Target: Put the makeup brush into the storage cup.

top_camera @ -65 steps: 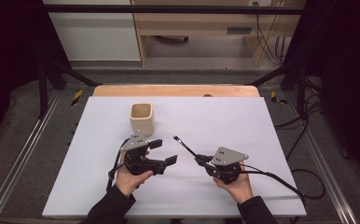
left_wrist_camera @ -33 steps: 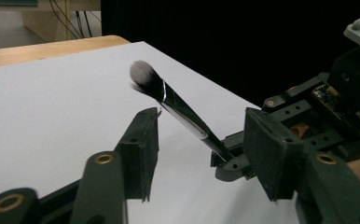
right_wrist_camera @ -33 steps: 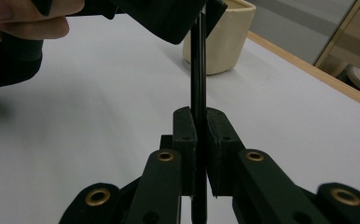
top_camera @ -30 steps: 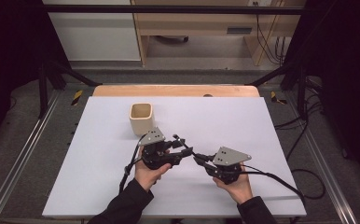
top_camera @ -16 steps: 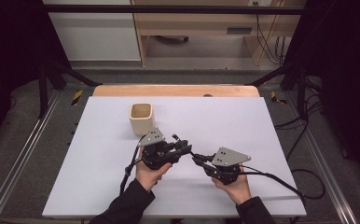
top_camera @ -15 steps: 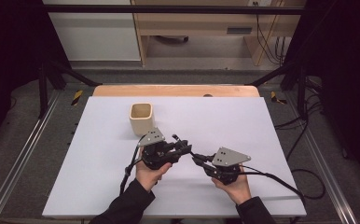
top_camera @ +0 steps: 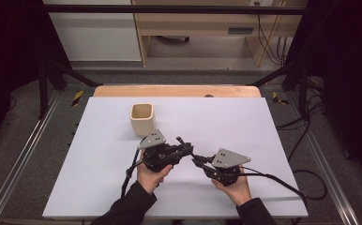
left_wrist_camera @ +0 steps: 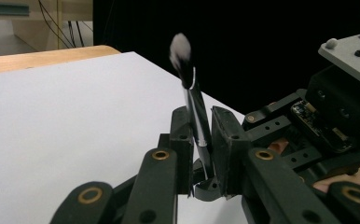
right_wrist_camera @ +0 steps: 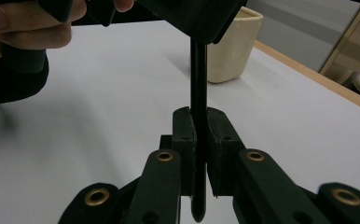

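High view shows both hands low at the near middle of the white table [top_camera: 245, 122], the left gripper [top_camera: 187, 149] and the right gripper [top_camera: 197, 161] nose to nose, a thin dark brush [top_camera: 184, 144] bridging them, its detail too small to read from up here. Left gripper view gives the close look: the brush [left_wrist_camera: 194, 112] stands between the pads, pale bristle tip up in the air, and those jaws have just been closing onto its silver collar. Right gripper view has the black handle [right_wrist_camera: 198, 98] pinched tight between its own jaws, running up into the other gripper. The cream cup [top_camera: 141, 118] sits farther back and left, well apart.
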### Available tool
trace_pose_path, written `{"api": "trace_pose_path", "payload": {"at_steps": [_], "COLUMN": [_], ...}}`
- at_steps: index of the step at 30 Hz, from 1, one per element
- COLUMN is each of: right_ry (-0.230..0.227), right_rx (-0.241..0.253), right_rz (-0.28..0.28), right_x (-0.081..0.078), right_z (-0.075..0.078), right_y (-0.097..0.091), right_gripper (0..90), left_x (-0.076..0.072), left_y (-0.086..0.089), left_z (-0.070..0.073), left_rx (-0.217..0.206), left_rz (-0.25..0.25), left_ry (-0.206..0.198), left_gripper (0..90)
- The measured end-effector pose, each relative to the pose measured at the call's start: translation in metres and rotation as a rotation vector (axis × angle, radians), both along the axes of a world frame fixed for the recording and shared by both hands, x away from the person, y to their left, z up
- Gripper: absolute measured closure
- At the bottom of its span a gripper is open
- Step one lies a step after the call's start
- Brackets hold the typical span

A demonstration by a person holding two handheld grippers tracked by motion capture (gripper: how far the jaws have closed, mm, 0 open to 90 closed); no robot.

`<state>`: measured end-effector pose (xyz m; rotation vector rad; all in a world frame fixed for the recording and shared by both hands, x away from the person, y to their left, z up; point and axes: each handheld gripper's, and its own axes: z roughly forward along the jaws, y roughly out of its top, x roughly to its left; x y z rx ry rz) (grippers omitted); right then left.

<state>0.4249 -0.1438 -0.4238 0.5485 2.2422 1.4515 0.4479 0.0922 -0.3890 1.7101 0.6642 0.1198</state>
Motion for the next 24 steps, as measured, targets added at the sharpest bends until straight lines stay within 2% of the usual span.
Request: {"api": "trace_pose_path", "payload": {"at_steps": [16, 24], "right_ry": [0.007, 0.019], "right_rx": [0.004, 0.007], "right_rz": [-0.002, -0.039], "right_x": [0.0004, 0.0006], "right_z": [-0.001, 0.0019], "right_y": [0.0009, -0.002], "right_gripper": [80.4, 64.7], "left_x": [-0.0064, -0.0071], "left_y": [-0.0022, 0.0062], "left_z": [0.0036, 0.0074], "left_rx": [0.02, 0.052], "left_rz": [-0.026, 0.001], "left_ry": [-0.031, -0.056], "left_gripper": [82.9, 82.9]}}
